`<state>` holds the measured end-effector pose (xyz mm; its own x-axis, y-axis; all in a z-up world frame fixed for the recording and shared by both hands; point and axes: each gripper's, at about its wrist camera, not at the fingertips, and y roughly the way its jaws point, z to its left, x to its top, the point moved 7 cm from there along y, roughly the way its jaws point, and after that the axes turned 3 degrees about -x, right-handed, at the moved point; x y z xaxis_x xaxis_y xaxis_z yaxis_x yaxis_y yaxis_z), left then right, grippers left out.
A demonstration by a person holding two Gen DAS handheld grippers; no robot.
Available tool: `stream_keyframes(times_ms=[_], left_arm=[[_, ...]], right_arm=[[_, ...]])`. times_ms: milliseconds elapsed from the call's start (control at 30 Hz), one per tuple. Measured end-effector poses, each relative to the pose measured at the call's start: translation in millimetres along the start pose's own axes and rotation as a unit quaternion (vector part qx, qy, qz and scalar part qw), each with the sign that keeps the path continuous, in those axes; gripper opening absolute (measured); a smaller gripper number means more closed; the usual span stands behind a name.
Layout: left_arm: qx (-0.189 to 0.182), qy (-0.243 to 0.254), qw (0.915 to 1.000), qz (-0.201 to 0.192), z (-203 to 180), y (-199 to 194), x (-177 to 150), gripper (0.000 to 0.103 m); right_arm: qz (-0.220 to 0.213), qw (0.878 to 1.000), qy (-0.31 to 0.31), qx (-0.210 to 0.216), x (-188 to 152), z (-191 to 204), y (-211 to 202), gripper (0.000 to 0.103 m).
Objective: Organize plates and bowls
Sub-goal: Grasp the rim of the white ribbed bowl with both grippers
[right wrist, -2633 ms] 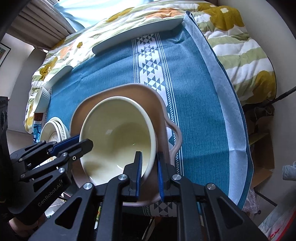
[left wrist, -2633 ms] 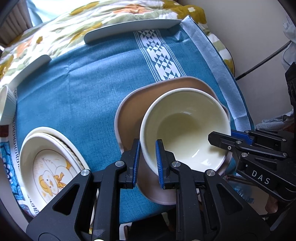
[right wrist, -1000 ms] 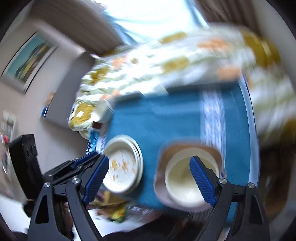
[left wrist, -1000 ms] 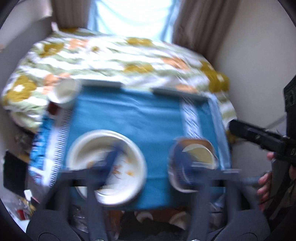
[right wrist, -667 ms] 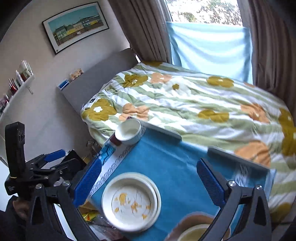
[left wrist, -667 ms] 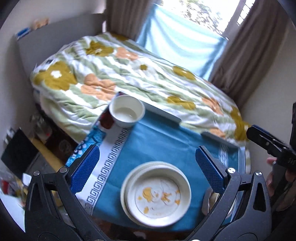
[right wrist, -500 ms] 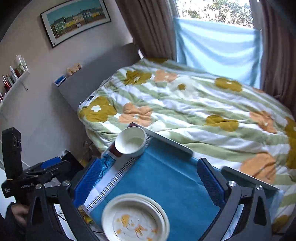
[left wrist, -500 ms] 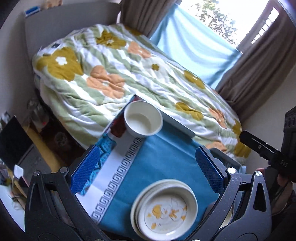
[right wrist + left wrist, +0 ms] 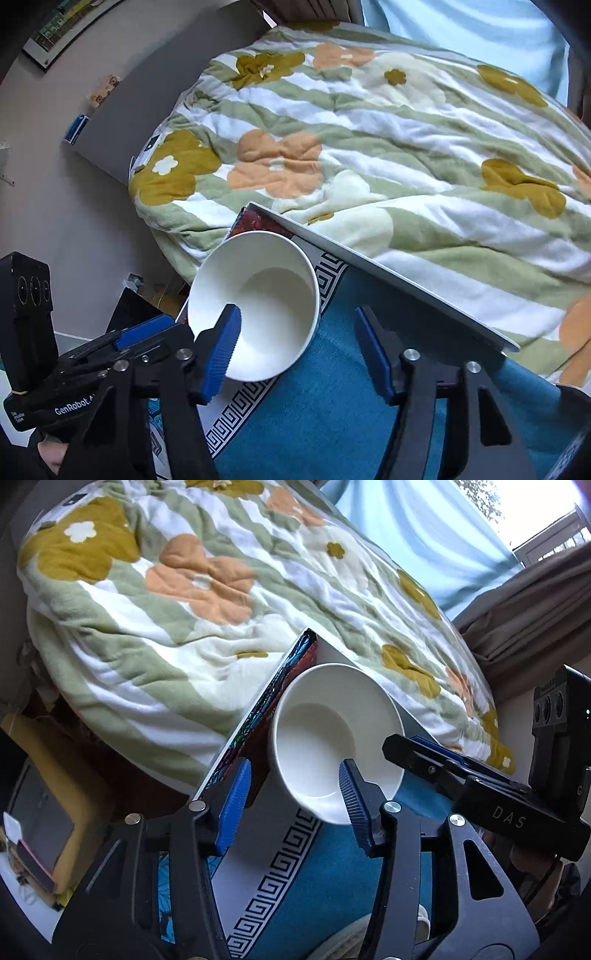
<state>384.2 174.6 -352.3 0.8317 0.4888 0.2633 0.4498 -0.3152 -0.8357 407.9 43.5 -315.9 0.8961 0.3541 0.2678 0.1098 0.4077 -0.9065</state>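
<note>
- The left gripper (image 9: 293, 805) was shut on the rim of the cream bowl on the brown plate. Now it is wide open at the white bowl (image 9: 334, 746).
- The right gripper (image 9: 297, 350) let go too, and is open by that bowl (image 9: 258, 302).
- Both moved to the table's far corner.

place: home bedroom | evidence: flowered quilt (image 9: 369, 147) on bed, curtains (image 9: 524, 602), framed picture (image 9: 55, 33) on wall

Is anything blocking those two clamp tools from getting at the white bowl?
Nothing visible. The white bowl sits alone at the table corner; the left tool and right tool are both open right at its rim.
</note>
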Motion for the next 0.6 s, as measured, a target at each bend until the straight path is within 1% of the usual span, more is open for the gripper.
stream_keyframes(times_ms=[33, 67, 133, 200, 233, 267, 300, 333, 367, 433, 500, 600], left_arm=[[-0.001, -0.001, 1.0, 0.004, 1, 5, 1, 0.038], [0.0, 0.0, 1.0, 0.008, 2, 10, 2, 0.035], [0.006, 0.002, 0.9999, 0.012, 5, 17, 4, 0.034], [0.008, 0.001, 0.9999, 0.014, 7, 22, 6, 0.03], [0.012, 0.002, 0.9998, 0.015, 9, 25, 7, 0.023], [0.015, 0.004, 0.9998, 0.015, 10, 26, 7, 0.019], [0.017, 0.007, 0.9997, 0.016, 10, 29, 8, 0.018], [0.019, 0.008, 0.9997, 0.015, 11, 30, 8, 0.015], [0.021, 0.009, 0.9997, 0.012, 11, 30, 8, 0.014], [0.026, 0.015, 0.9995, 0.011, 10, 30, 9, 0.014], [0.031, 0.021, 0.9992, 0.012, 10, 30, 9, 0.014], [0.032, 0.026, 0.9991, 0.014, 9, 30, 10, 0.014]], right_arm=[[0.006, 1.0, 0.002, 0.003, 0, -1, 8, 0.05], [0.01, 1.0, 0.003, 0.005, 1, 0, 11, 0.047], [0.018, 1.0, 0.003, 0.007, 2, 0, 20, 0.043], [0.022, 1.0, 0.003, 0.007, 3, 0, 28, 0.035], [0.023, 1.0, 0.003, 0.005, 4, 0, 31, 0.032], [0.023, 1.0, 0.003, 0.003, 5, -1, 32, 0.03], [0.023, 1.0, 0.002, 0.002, 4, -1, 33, 0.028], [0.024, 1.0, -0.002, -0.003, 4, -1, 35, 0.022], [0.025, 1.0, -0.007, -0.012, 4, -2, 37, 0.016], [0.026, 1.0, -0.004, -0.015, 3, -5, 40, 0.012], [0.024, 1.0, 0.011, -0.008, 3, -9, 40, 0.011], [0.024, 1.0, 0.012, -0.011, 2, -8, 39, 0.011]])
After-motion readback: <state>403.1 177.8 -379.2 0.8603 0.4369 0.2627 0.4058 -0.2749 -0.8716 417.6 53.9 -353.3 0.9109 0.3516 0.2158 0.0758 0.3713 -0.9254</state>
